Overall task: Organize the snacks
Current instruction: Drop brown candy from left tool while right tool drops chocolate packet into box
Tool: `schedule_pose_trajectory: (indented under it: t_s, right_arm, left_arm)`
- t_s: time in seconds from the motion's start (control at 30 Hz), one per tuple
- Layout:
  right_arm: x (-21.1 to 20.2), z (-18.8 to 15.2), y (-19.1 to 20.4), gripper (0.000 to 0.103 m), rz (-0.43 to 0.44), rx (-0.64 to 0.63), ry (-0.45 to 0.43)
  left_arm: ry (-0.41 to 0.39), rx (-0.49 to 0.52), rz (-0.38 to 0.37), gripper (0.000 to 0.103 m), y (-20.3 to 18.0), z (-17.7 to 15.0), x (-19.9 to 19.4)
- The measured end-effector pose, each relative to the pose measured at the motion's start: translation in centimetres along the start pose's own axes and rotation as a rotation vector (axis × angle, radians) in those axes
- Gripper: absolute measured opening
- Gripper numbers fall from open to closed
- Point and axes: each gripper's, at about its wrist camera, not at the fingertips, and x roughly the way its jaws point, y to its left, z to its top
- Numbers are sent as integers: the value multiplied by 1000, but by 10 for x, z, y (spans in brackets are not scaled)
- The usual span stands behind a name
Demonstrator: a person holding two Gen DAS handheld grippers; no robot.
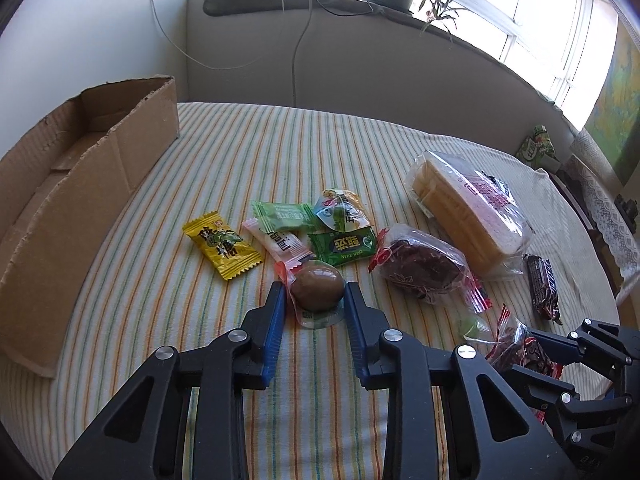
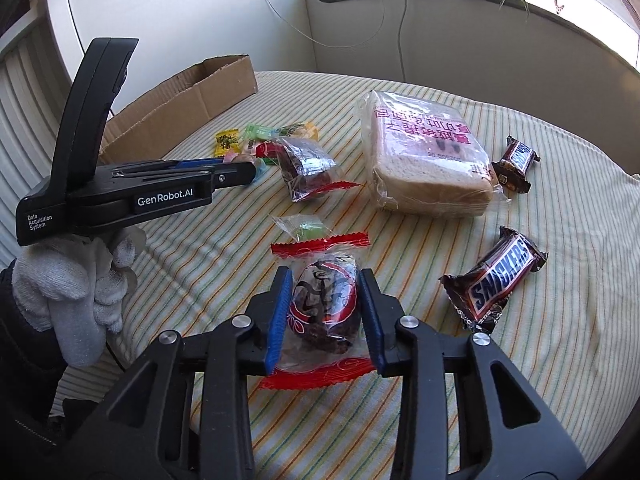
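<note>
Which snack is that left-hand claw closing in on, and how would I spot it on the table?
Start at the cardboard box on the striped tablecloth, then look toward the cluster of small sweets beside it. At the cluster's near edge, between the left gripper's blue fingers, sits the packaged egg: the only smooth, round, brown thing among flat printed wrappers.

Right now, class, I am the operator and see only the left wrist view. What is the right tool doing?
Observer: The right tool has its fingers on either side of a red-edged dark snack packet. I cannot tell whether it grips.
Operator: Are there snacks I miss?
Observer: There are two Snickers bars. The nearer Snickers bar lies right of that tool, and the farther Snickers bar lies beside the bread bag.
Operator: Who holds my left tool?
Observer: A hand in a white glove grips its handle.
</note>
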Motion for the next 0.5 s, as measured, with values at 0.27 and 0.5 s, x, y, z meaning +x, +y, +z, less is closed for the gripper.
schedule_pose_trajectory:
  t_s: [0.27,0.5]
  right_arm:
    - [-5,-2,1,34,14,6,-10]
    - [-21,1,8,34,5,-11,-41]
  left_arm:
    - [-20,-13,-4,27,3,-1,-8]
    - [-58,-30,-9,27,7,-1,-24]
